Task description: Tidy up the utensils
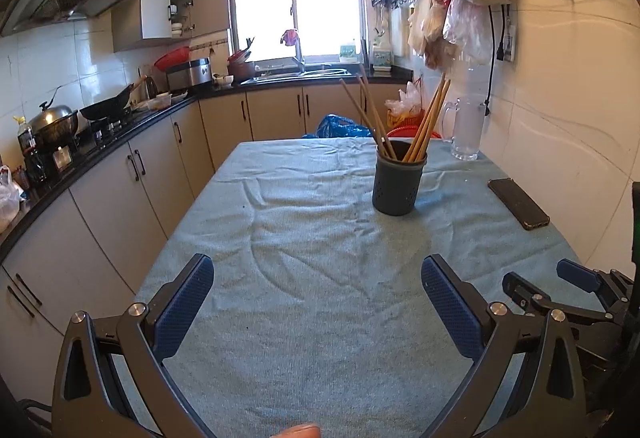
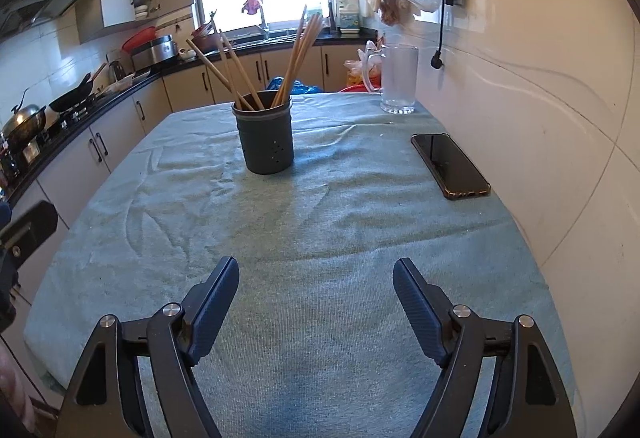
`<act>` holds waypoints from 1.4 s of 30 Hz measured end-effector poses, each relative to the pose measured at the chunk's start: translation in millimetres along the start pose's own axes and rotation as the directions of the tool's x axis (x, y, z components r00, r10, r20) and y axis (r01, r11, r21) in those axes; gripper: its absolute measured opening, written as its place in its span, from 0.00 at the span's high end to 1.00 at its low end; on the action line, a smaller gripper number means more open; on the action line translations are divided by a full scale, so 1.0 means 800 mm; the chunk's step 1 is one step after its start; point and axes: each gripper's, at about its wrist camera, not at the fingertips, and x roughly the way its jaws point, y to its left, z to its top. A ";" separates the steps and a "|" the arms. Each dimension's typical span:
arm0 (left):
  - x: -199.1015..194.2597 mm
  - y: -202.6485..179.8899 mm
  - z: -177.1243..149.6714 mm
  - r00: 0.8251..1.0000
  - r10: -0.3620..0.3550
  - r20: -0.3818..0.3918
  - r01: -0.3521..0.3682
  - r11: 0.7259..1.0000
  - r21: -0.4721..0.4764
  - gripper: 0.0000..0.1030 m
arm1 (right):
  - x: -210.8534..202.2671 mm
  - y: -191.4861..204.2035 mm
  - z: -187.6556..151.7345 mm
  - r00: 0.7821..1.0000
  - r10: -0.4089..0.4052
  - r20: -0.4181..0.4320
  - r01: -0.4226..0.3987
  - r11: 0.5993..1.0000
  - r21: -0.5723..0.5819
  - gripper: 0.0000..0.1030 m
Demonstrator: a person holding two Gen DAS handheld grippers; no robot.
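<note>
A dark grey utensil holder (image 1: 396, 182) (image 2: 265, 138) stands upright on the table's light blue cloth (image 1: 312, 238) (image 2: 320, 206). Several wooden chopsticks (image 1: 372, 114) (image 2: 298, 54) lean out of it to both sides. My left gripper (image 1: 318, 270) hovers open over the near part of the cloth, well short of the holder, with nothing between its blue pads. My right gripper (image 2: 316, 272) is also open and empty, low over the cloth in front of the holder. The right gripper's tip (image 1: 552, 282) shows at the right edge of the left wrist view.
A black phone (image 1: 518, 203) (image 2: 450, 166) lies on the cloth near the right wall. A clear glass mug (image 1: 466, 130) (image 2: 396, 78) stands at the far right corner. Kitchen cabinets and a black counter (image 1: 120, 134) run along the left; a tiled wall closes the right.
</note>
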 end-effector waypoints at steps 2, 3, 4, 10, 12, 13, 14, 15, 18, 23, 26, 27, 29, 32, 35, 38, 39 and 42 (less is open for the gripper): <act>0.003 0.000 -0.002 1.000 -0.004 -0.010 0.004 1.000 -0.001 0.00 | 0.001 -0.002 -0.001 1.000 -0.001 0.000 0.001 1.000 0.013 0.17; 0.005 0.000 -0.004 1.000 -0.007 -0.018 0.007 1.000 -0.002 0.00 | 0.002 -0.003 -0.001 1.000 -0.001 -0.002 0.001 1.000 0.021 0.17; 0.006 0.000 -0.004 1.000 -0.009 -0.024 0.009 1.000 -0.003 0.00 | 0.002 -0.004 -0.002 1.000 -0.001 -0.004 0.001 1.000 0.025 0.17; 0.015 -0.002 -0.006 0.999 -0.011 -0.048 0.011 1.000 -0.003 0.00 | 0.002 -0.006 -0.002 1.000 -0.001 0.006 0.000 0.999 0.039 0.17; 0.018 -0.002 -0.007 0.998 -0.014 -0.055 0.014 1.000 -0.005 0.00 | 0.003 -0.006 -0.002 1.000 -0.001 0.006 0.000 0.999 0.042 0.17; 0.020 -0.002 -0.008 0.998 -0.014 -0.058 0.014 1.000 -0.006 0.00 | 0.004 -0.007 -0.003 1.000 0.000 0.006 0.000 0.999 0.043 0.17; 0.022 -0.002 -0.008 0.998 -0.015 -0.063 0.015 1.000 -0.007 0.00 | 0.005 -0.007 -0.003 1.000 -0.001 0.005 0.001 0.999 0.044 0.17; 0.023 -0.001 -0.008 0.998 -0.018 -0.066 0.017 1.000 -0.008 0.00 | 0.006 -0.007 -0.003 1.000 -0.003 0.003 0.003 0.999 0.046 0.17; 0.027 -0.002 -0.008 0.997 -0.024 -0.074 0.023 1.000 -0.012 0.00 | 0.007 -0.007 -0.003 1.000 -0.005 0.005 0.005 0.999 0.046 0.17; 0.029 -0.002 -0.008 0.997 -0.030 -0.074 0.029 0.999 -0.015 0.00 | 0.000 -0.004 -0.002 0.998 -0.016 0.053 0.014 0.999 0.039 0.17; 0.030 -0.002 -0.009 0.997 -0.036 -0.070 0.035 0.999 -0.017 0.00 | -0.005 -0.004 0.000 0.996 -0.029 0.087 0.026 0.999 0.042 0.17; 0.030 -0.002 -0.009 0.997 -0.038 -0.069 0.037 0.999 -0.018 0.00 | -0.007 -0.004 0.000 0.995 -0.034 0.097 0.030 0.999 0.044 0.17; 0.031 -0.002 -0.009 0.997 -0.044 -0.065 0.043 0.999 -0.019 0.00 | -0.010 -0.005 0.001 0.993 -0.041 0.114 0.036 0.998 0.049 0.16; 0.030 -0.004 -0.010 0.997 -0.048 -0.062 0.047 0.999 -0.016 0.00 | -0.012 -0.008 0.002 0.991 -0.045 0.124 0.037 0.998 0.059 0.16; 0.030 -0.005 -0.010 0.997 -0.050 -0.062 0.049 0.999 -0.014 0.00 | -0.011 -0.010 0.002 0.991 -0.047 0.122 0.039 0.997 0.065 0.15; 0.030 -0.006 -0.010 0.997 -0.049 -0.062 0.048 0.999 -0.015 0.00 | -0.012 -0.010 0.001 0.992 -0.046 0.121 0.038 0.997 0.067 0.15; 0.030 -0.006 -0.010 0.997 -0.049 -0.061 0.049 0.999 -0.015 0.00 | -0.012 -0.010 0.001 0.992 -0.046 0.122 0.038 0.997 0.068 0.15; 0.030 -0.005 -0.011 0.997 -0.048 -0.061 0.048 0.999 -0.013 0.00 | -0.013 -0.011 0.000 0.991 -0.046 0.126 0.038 0.997 0.069 0.15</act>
